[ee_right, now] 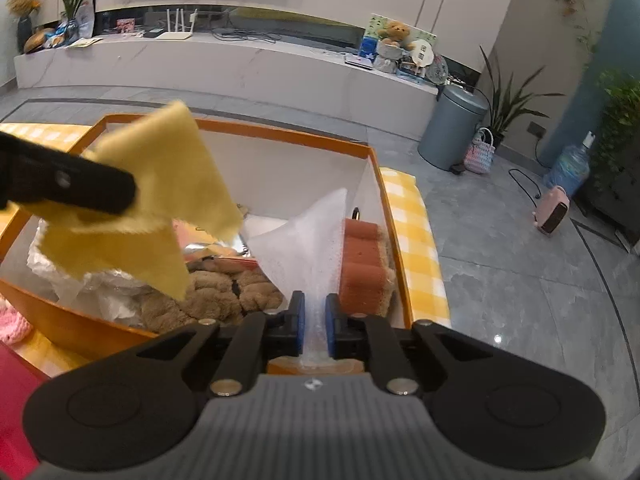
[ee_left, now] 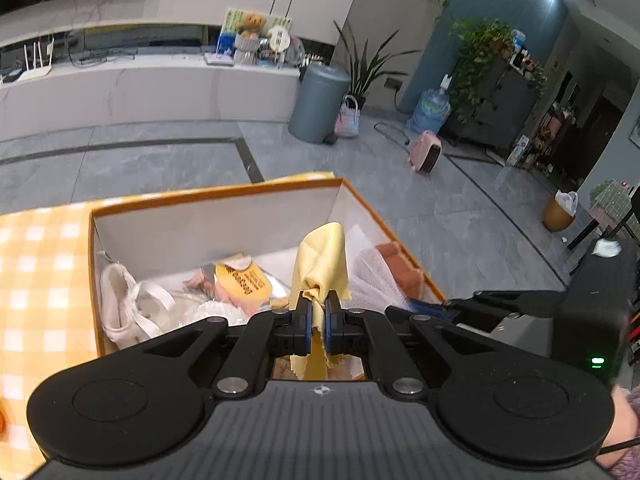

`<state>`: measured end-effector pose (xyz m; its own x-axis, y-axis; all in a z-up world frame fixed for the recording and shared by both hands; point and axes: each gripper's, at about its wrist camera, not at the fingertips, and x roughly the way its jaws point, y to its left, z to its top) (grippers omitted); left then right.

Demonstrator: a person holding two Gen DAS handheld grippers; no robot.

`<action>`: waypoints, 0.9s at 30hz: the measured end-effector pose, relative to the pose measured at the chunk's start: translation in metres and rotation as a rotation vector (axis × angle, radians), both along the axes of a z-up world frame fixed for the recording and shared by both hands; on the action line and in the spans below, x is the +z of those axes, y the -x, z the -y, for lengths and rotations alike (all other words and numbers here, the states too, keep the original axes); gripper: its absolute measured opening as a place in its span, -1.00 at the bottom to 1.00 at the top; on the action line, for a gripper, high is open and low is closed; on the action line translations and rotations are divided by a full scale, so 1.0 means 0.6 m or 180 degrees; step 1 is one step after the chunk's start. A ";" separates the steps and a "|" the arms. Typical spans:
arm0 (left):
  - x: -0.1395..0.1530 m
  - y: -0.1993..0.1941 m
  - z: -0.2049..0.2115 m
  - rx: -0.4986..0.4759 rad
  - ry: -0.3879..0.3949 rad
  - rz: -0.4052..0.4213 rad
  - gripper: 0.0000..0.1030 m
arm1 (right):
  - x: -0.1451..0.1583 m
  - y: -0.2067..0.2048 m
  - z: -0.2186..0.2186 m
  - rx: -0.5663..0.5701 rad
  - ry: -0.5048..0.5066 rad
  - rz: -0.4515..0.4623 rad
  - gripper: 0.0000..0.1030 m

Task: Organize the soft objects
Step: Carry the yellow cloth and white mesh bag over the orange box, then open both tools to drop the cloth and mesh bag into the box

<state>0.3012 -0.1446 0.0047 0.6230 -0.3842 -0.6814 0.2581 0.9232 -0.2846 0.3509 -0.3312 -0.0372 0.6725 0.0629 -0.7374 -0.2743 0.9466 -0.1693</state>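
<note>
- A yellow cloth [ee_left: 320,260] hung pinched between the closed pads of the left gripper [ee_left: 319,322], its upper part standing above the jaws and a frayed corner dangling below them, over the open box [ee_left: 216,196].
- Seen from the right wrist, the same yellow cloth [ee_right: 160,200] draped from the left gripper's black finger [ee_right: 68,186], above the box's left half.
- The right gripper [ee_right: 315,326] had a white gauzy cloth [ee_right: 308,244] between its blue pads; the jaws stood only narrowly apart, and the cloth fanned out from them over the box's right side.
- The orange-rimmed box [ee_right: 376,176] already held a brown plush toy [ee_right: 224,292], an orange-brown sponge [ee_right: 364,268] against its right wall, crumpled white plastic [ee_right: 92,288], and a white fabric bag [ee_left: 128,300] at its left end.
- The box sat on a yellow checked tablecloth [ee_left: 36,264].
- Beyond lay a grey tiled floor [ee_right: 520,280] with a grey bin [ee_right: 452,128] and a pink heater [ee_right: 554,210].
</note>
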 end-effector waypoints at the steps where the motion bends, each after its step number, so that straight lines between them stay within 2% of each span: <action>1: -0.003 -0.001 0.000 0.0004 -0.0025 -0.0018 -0.88 | 0.003 0.002 0.001 0.0008 -0.0010 0.0019 -0.82; 3: -0.009 0.000 -0.002 0.0009 -0.0084 -0.0067 -0.83 | 0.010 0.012 0.001 0.0029 -0.0042 0.0080 -0.69; 5: -0.009 0.005 -0.005 0.0031 -0.0136 -0.0080 -0.75 | 0.022 0.021 0.002 0.0042 -0.0060 0.0155 -0.20; 6: -0.007 0.008 -0.006 0.0027 -0.0135 -0.0073 -0.57 | 0.028 0.027 0.001 0.0057 -0.0064 0.0195 -0.16; 7: -0.005 0.011 -0.008 0.0026 -0.0110 -0.0066 -0.26 | 0.034 0.030 -0.004 0.0076 -0.0060 0.0210 -0.10; 8: -0.002 0.013 -0.010 0.0030 -0.0067 -0.0066 -0.10 | 0.038 0.033 -0.007 0.0093 -0.0049 0.0221 -0.03; 9: 0.002 0.017 -0.012 0.0054 -0.0021 -0.0064 0.24 | 0.041 0.036 -0.009 0.0100 -0.0028 0.0232 0.05; 10: 0.007 0.019 -0.015 0.0091 0.0010 -0.0045 0.45 | 0.044 0.041 -0.012 0.0102 0.0007 0.0251 0.25; 11: 0.012 0.021 -0.017 0.0123 0.0026 -0.0015 0.51 | 0.047 0.046 -0.014 0.0095 0.0046 0.0277 0.38; 12: 0.019 0.024 -0.018 0.0150 0.0010 0.0007 0.59 | 0.048 0.050 -0.017 0.0092 0.0075 0.0295 0.40; 18: 0.058 0.048 -0.027 0.0153 0.0012 0.0056 0.68 | 0.070 0.083 -0.018 0.0072 0.0088 0.0311 0.42; 27: 0.093 0.133 -0.048 -0.0172 0.0056 0.0204 0.68 | 0.102 0.185 -0.042 0.0088 -0.0017 0.0442 0.46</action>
<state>0.2212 -0.1159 0.0603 0.6431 -0.4300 -0.6337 0.3256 0.9025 -0.2820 0.2401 -0.3058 0.0241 0.7659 0.0866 -0.6371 -0.2746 0.9400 -0.2023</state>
